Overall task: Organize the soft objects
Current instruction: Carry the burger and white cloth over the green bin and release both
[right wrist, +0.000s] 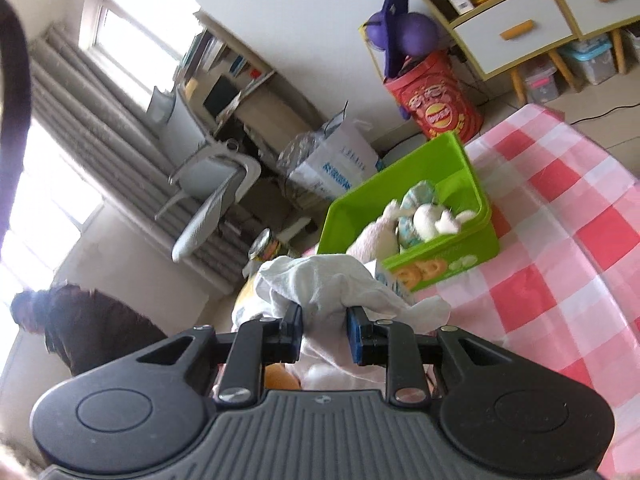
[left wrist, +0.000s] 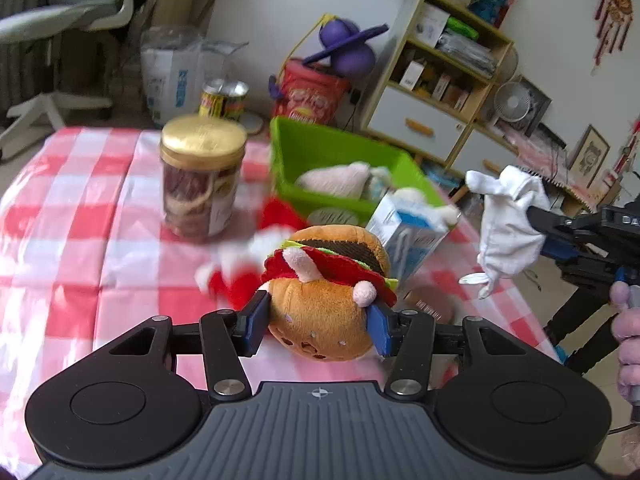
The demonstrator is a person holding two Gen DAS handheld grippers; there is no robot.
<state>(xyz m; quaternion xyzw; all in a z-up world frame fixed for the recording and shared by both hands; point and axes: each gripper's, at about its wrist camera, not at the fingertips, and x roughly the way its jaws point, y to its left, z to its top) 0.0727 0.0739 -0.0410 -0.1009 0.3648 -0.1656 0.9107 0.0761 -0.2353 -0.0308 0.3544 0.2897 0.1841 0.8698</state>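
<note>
Checked red-and-white cloth covers the tabletop (left wrist: 72,216). In the left wrist view the left gripper (left wrist: 318,322) has its jaws clamped on a plush hamburger (left wrist: 328,280), one blue pad against each side of the lower bun; whether the toy touches the cloth I cannot tell. Just beyond it to the left lies a red and white plush toy (left wrist: 240,268), blurred, on the cloth. Just right of the hamburger stands a tilted blue and white carton (left wrist: 412,232). Farther off sits a green bin (left wrist: 296,148) holding a pale pink plush (left wrist: 340,180) and other soft toys. Left of the bin stands a clear jar (left wrist: 202,180) with a gold lid, and a shiny can is behind it.

At the far right of that view the right gripper (left wrist: 534,216) comes in from the side, its jaws closed on a white cloth toy (left wrist: 506,224) that hangs in the air, well apart from the hamburger. Part of a hand (left wrist: 626,320) shows at the right edge.

In the right wrist view the right gripper (right wrist: 324,330) pinches the bunched white fabric (right wrist: 328,280) between nearly shut jaws. The green bin (right wrist: 440,256) lies beyond it, on the checked cloth, with the soft toys (right wrist: 428,216) inside.
</note>
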